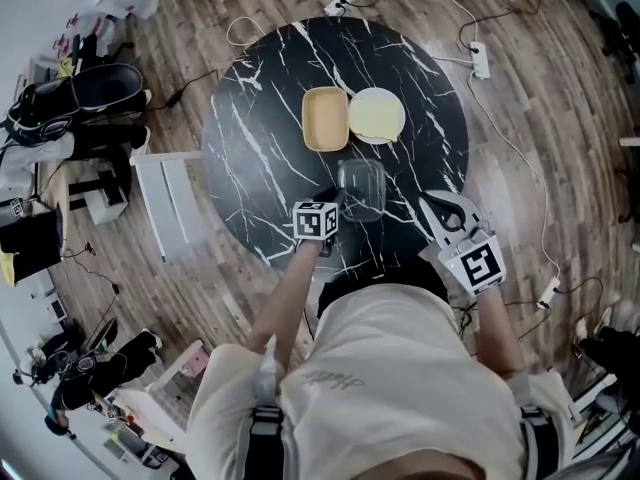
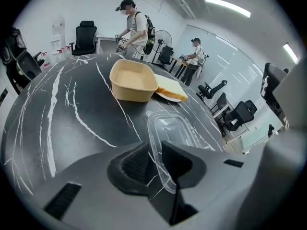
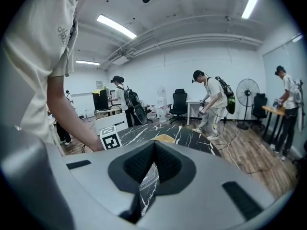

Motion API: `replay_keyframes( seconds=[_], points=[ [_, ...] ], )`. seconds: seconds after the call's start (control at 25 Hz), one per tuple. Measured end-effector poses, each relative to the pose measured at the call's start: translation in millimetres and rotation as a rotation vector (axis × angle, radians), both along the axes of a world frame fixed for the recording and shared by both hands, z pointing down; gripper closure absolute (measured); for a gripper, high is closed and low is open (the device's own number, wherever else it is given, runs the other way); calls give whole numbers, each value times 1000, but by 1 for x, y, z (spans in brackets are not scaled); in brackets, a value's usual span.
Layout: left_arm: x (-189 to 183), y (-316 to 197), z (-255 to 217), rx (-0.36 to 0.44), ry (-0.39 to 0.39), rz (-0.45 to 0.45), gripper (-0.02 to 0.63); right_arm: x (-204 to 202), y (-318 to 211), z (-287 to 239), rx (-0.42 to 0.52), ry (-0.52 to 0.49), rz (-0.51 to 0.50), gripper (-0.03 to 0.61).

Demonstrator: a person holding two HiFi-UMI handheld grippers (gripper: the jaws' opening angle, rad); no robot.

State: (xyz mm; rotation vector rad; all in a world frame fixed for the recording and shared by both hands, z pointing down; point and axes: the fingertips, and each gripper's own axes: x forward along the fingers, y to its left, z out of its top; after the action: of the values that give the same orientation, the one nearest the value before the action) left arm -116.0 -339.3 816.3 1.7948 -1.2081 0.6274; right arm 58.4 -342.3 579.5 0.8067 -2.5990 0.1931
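Two grippers show in the head view. The left gripper [image 1: 336, 195] sits at the middle of the frame, against the near-left rim of a clear plastic tub [image 1: 363, 188] that stands on the round black marble table [image 1: 255, 148]. The right gripper [image 1: 441, 206] hangs right of centre, apart from the tub, over the table's edge. Above the tub in the frame, a tan tub [image 1: 325, 118] and a pale yellow plate [image 1: 377, 114] lie touching each other.

In the left gripper view, the left gripper [image 2: 156, 159] has its jaws drawn in on the near wall of the clear plastic tub [image 2: 175, 128], one pad inside and one outside. The tan tub [image 2: 132, 80] stands beyond it, at upper centre.

In the right gripper view, the right gripper [image 3: 154, 148] has its jaws closed tip to tip with nothing between them. Only table veining shows through the gap below.

The clear tub looks thin-walled, light and slick, likely to flex or slip under a hard pinch. The rolled rim near a corner seems the stiffest place to take it.
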Motion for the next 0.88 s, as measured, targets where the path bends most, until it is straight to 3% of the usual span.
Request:
replay_keyframes(
  seconds=[0.16, 0.36, 0.68, 0.88],
  points=[
    [-4, 0, 10, -19, -4, -23, 523, 1, -2, 4, -1, 7, -9, 572],
    [-4, -1, 13, -41, 44, -54, 529, 3, -3, 11, -17, 1, 1, 572],
    [6, -2, 12, -66, -26, 40, 560, 4, -9, 17, -31, -9, 6, 571],
    [12, -2, 13, -81, 7, 16, 578, 6, -6, 18, -34, -6, 9, 571]
  ],
)
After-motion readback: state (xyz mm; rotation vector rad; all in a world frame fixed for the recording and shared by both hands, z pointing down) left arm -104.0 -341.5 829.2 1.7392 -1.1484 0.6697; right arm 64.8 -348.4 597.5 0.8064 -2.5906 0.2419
